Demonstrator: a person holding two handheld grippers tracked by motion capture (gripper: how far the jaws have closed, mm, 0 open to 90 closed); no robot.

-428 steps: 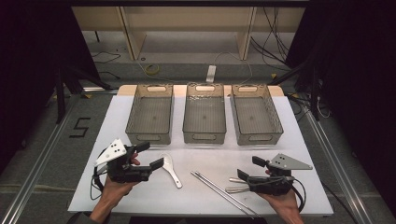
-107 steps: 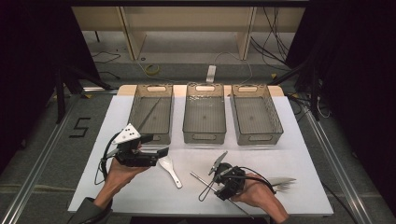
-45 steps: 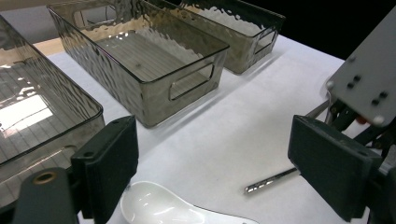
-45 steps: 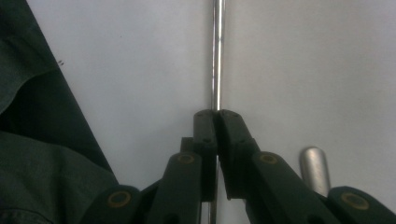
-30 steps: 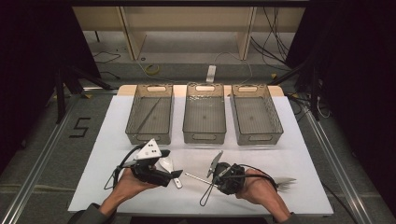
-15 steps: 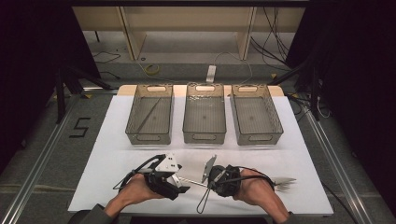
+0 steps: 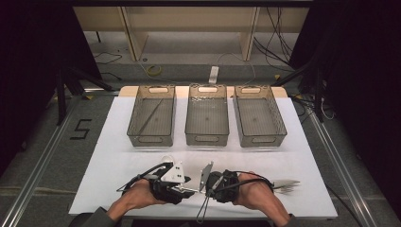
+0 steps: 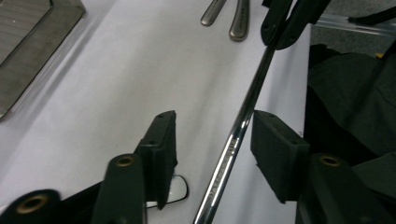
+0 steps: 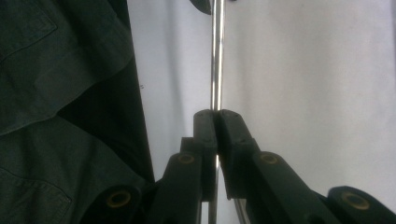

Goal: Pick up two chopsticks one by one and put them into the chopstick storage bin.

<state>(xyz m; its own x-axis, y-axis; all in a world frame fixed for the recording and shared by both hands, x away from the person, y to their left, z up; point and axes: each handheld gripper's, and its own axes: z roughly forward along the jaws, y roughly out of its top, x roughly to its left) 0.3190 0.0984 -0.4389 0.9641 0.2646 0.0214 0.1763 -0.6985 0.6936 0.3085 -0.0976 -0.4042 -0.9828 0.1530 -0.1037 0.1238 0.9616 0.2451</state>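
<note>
A thin metal chopstick [image 8: 233, 140] hangs over the white table near its front edge. My right gripper [image 9: 216, 114] is shut on the chopstick [image 9: 216, 56], and that gripper also shows in the left gripper view [image 8: 287, 21]. My left gripper [image 8: 210, 135] has just been closing, and the chopstick runs between its pads. It lies close to the right pad [image 8: 275, 149] with a gap to the other. In the high view the left gripper [image 7: 191, 189] and the right gripper [image 7: 210, 185] meet tip to tip, and the chopstick [image 7: 203, 210] slants down toward the table's front edge.
Three grey mesh bins stand in a row at the back; the left bin [image 7: 135, 124] holds another chopstick [image 7: 150, 116]. Metal cutlery [image 7: 283, 185] lies right of my right hand. A white spoon [image 8: 176, 189] lies under the left gripper.
My left gripper has moved right, off the white spoon, up to the right gripper, and its jaws have narrowed around the chopstick. The right gripper has stayed put, still holding the chopstick.
</note>
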